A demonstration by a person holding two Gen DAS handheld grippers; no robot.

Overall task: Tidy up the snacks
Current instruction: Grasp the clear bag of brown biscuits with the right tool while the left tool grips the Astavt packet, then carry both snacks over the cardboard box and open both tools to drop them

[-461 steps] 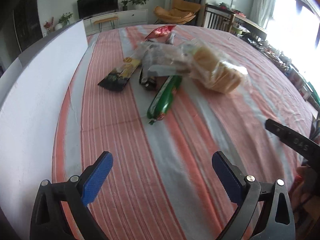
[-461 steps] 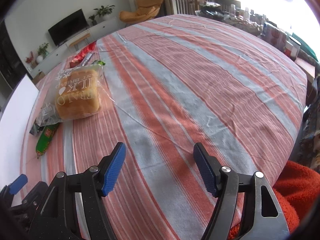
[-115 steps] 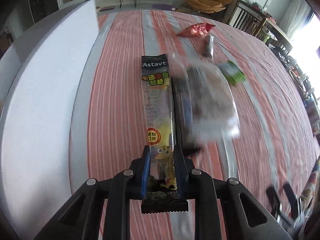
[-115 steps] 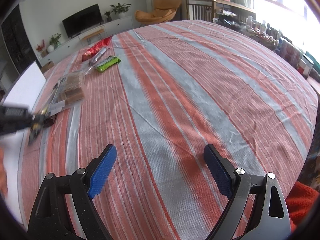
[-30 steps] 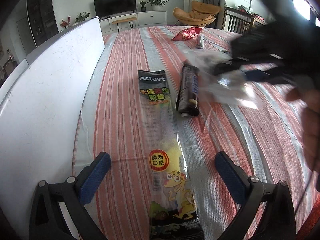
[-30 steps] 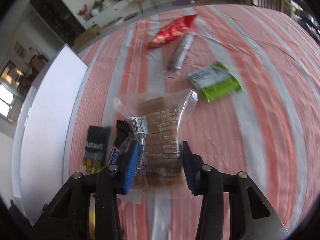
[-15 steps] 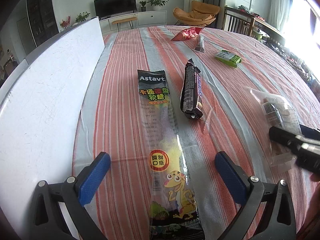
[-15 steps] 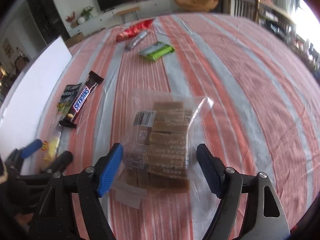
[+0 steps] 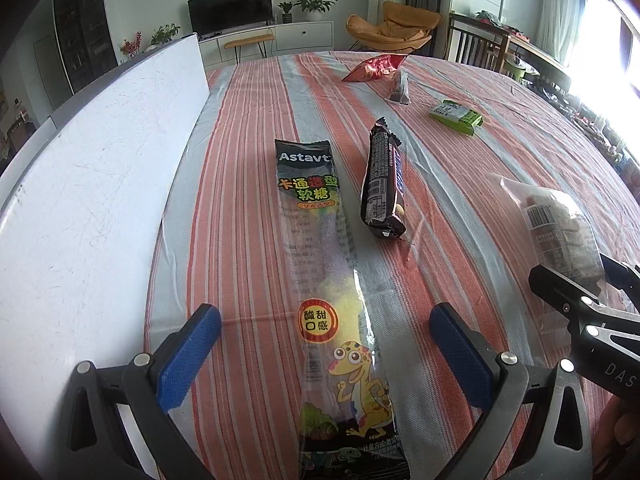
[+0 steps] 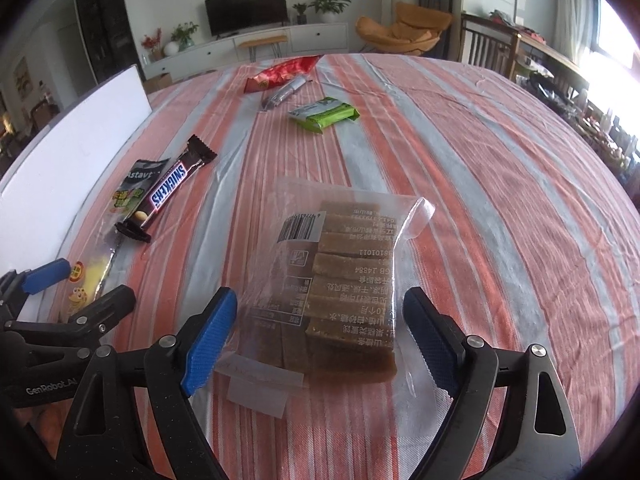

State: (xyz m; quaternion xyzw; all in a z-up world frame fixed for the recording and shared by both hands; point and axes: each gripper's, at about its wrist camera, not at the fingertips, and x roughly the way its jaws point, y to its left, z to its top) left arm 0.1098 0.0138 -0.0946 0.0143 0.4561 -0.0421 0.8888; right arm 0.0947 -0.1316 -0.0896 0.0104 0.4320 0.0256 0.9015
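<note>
My left gripper is open, its jaws on either side of the near end of a long Astavt gummy candy pack that lies flat on the striped tablecloth. A Snickers bar lies just right of the pack. My right gripper is open around the near end of a clear bag of brown cake slices, which rests on the cloth. The bag also shows at the right in the left wrist view. The candy pack and the Snickers bar lie to the left in the right wrist view.
A white board runs along the table's left side. At the far end lie a red snack bag, a small silver packet and a green packet. The left gripper's body sits close at the right gripper's left.
One second ago my right gripper was shut on the cake bag and carried it. It set the bag down on the cloth and opened. The left gripper has stayed still and open.
</note>
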